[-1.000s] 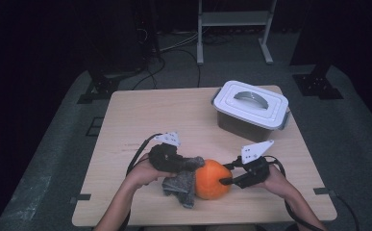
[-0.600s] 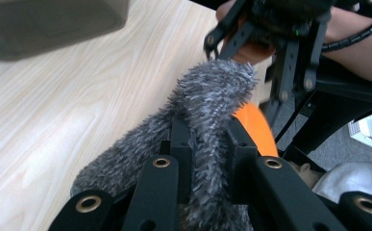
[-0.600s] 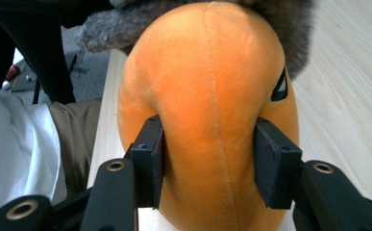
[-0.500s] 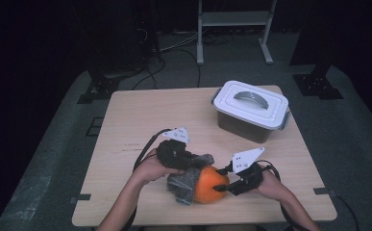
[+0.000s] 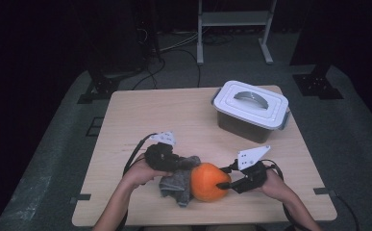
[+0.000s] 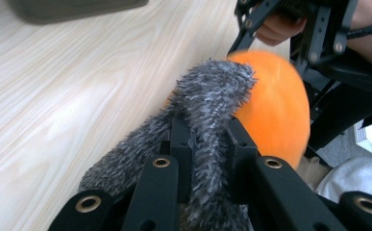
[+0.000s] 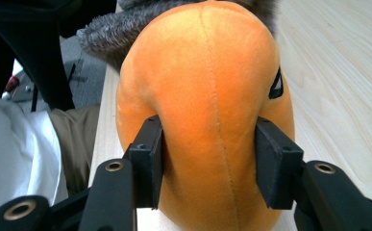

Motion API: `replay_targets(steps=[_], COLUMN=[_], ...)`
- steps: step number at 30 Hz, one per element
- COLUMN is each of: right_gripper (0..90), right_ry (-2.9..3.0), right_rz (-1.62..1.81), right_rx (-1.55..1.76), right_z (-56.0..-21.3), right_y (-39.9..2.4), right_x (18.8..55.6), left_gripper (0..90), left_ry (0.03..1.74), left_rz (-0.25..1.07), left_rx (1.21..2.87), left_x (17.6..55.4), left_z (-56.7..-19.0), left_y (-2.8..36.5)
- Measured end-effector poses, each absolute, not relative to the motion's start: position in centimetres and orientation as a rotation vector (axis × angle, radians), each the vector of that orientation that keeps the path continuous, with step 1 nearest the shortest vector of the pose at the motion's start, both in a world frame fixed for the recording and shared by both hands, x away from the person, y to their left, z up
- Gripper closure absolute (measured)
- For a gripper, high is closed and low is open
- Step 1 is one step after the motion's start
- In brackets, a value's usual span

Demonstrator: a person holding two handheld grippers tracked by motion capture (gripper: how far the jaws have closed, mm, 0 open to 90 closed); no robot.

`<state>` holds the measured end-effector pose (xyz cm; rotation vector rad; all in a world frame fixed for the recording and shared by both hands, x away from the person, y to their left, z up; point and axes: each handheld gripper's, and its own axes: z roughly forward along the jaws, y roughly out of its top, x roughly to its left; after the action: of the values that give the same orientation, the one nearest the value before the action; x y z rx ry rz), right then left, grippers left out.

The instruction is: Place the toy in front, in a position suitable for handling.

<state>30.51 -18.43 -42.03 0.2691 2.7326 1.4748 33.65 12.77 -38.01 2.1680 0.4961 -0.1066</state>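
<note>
From the high view I see an orange plush toy [image 5: 207, 182] lying near the front edge of the pale wooden table [image 5: 174, 115], with a grey shaggy cloth [image 5: 176, 185] bunched against its left side. The toy is rounded and egg-shaped — smooth short-pile fabric, a stitched seam running over its crown, and a small black mark on one flank, as the right gripper view shows [image 7: 207, 120]. The cloth is coarse and bristly, its fibres dark grey with lighter tips [image 6: 207, 106].

My left gripper [image 5: 167, 161] has its jaws pressed together on a fold of the grey cloth, which rises between them in the left gripper view and drapes against the orange surface. My right gripper [image 5: 229, 184] pinches the toy from the right — its two black pads dent the soft body on either side of the seam.

Toward the far right corner stands a dark rectangular plastic box with a white lid [image 5: 251, 109], well apart from the toy.
</note>
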Motion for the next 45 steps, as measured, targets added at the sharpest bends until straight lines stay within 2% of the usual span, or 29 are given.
replay_targets(steps=[14, 22, 29, 45], right_gripper=[48.9, 48.8, 48.7, 48.8], right_ry=[2.710, 2.702, 2.699, 2.699], right_rz=[1.498, 1.522, 1.522, 1.526], right_rx=[0.331, 0.346, 0.350, 0.410], right_z=[-42.1, -42.3, -42.3, -42.2], right_y=[-18.6, -18.8, -18.8, -18.5], right_x=[30.5, 30.5, 30.4, 30.4], left_gripper=[77.8, 77.7, 74.6, 52.9], left_ry=[0.660, 0.804, 0.883, 0.890], left_rz=[0.087, 0.187, 0.191, 0.147], left_rx=[2.085, 2.072, 2.047, 1.970], left_x=[31.8, 31.8, 32.1, 32.0], left_z=[-36.5, -37.7, -41.2, -44.0], left_y=[23.2, 27.7, 28.5, 27.3])
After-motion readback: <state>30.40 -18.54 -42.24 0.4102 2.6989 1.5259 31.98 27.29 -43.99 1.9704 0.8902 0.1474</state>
